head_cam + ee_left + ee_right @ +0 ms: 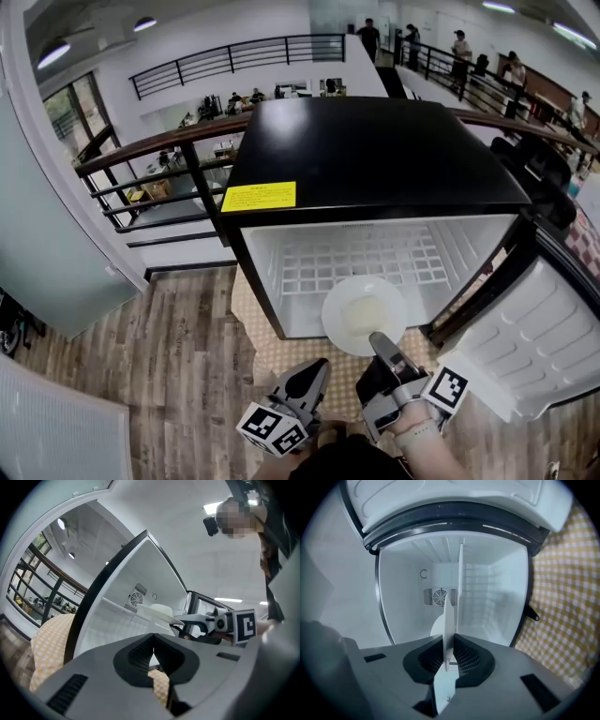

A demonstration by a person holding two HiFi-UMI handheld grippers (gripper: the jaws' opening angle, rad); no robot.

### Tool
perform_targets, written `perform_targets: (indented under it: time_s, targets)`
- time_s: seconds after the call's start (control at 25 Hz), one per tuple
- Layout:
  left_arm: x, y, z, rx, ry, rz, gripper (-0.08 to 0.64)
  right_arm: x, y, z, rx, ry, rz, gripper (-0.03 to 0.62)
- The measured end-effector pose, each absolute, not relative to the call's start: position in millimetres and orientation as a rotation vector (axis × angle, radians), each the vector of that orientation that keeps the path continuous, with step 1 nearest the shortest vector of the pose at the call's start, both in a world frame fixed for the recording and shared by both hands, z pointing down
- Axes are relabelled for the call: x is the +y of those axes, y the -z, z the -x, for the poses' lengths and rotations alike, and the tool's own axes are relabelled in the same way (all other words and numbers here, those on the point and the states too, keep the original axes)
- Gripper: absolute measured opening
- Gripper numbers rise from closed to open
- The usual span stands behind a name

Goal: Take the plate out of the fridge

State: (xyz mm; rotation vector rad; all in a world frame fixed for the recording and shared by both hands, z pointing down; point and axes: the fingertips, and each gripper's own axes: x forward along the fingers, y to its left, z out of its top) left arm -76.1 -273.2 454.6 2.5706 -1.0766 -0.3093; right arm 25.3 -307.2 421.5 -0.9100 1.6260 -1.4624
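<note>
Counted: one black fridge (375, 150), door (548, 333) swung open at its right; one white plate (361, 314); two grippers. Round, so no long axis; face up, roughly level, straddling the front edge of the fridge's white compartment above the wire shelf (356, 255). Pinched edge-on at the near rim by the right gripper (380, 343). Left gripper (317, 371) just beside, jaws closed together, empty.
</note>
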Motion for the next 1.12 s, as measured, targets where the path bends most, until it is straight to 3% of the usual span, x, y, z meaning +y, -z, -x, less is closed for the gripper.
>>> perform_targets:
  time_s: [1.12]
  targets:
    - [-218, -472, 71, -1.176, 0.272, -2.562, 0.006, -240, -464, -31, 1.668, 1.489, 0.847, 0.058]
